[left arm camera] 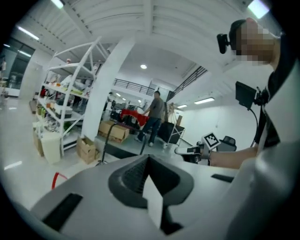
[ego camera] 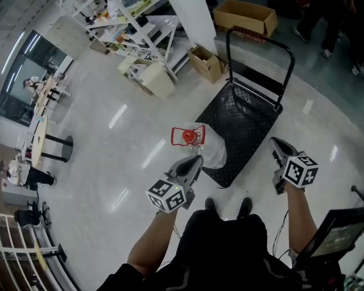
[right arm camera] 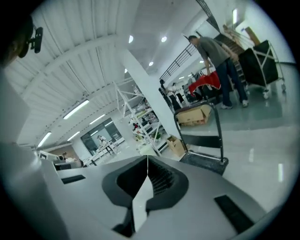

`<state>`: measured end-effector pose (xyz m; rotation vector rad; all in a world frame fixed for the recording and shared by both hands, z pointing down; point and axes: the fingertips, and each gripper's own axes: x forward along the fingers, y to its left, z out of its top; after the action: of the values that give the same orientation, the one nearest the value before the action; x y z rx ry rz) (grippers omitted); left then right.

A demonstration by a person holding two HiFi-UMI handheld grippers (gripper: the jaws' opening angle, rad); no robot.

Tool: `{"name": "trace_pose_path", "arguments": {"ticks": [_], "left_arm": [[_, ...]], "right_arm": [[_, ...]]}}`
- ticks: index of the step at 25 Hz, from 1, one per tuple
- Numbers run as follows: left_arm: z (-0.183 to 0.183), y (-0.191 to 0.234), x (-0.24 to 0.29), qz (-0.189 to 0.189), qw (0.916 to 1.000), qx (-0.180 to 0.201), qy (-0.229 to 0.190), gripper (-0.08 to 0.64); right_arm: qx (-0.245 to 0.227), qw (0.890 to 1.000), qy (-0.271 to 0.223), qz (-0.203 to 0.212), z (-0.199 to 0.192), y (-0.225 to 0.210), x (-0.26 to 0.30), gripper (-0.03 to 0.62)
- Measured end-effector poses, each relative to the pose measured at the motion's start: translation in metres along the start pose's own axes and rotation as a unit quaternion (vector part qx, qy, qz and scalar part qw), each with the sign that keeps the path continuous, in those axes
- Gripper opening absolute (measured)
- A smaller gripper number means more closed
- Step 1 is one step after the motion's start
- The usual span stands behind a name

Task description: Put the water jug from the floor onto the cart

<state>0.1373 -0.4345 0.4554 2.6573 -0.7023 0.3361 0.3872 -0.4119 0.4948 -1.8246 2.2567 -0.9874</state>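
The clear water jug [ego camera: 211, 152] with a red cap and red carry handle [ego camera: 187, 136] stands upright at the near-left edge of the black cart deck [ego camera: 244, 119]. My left gripper [ego camera: 198, 159] hangs just in front of the jug, apart from it, jaws shut and empty. My right gripper [ego camera: 274, 141] is raised beside the cart's right edge, also shut with nothing held. In the left gripper view the jaws [left arm camera: 149, 158] meet and a bit of the red handle [left arm camera: 55, 178] shows low left. In the right gripper view the shut jaws [right arm camera: 147, 158] point past the cart's push handle [right arm camera: 218, 133].
Cardboard boxes [ego camera: 207, 62] and white shelving [ego camera: 136, 28] stand beyond the cart on the left. A larger box [ego camera: 245, 17] sits behind the push handle [ego camera: 261, 40]. People stand in the background [right arm camera: 215, 70]. My feet [ego camera: 227, 207] are just short of the cart.
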Motion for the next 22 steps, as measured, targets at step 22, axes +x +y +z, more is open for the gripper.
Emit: {"name": "trace_pose_path", "arguments": {"ticks": [22], "left_arm": [[-0.009, -0.237, -0.198, -0.329, 0.9358, 0.112, -0.057, 0.0]], "right_arm": [[-0.054, 0.95, -0.165, -0.261, -0.117, 0.254, -0.347, 0.002]]}}
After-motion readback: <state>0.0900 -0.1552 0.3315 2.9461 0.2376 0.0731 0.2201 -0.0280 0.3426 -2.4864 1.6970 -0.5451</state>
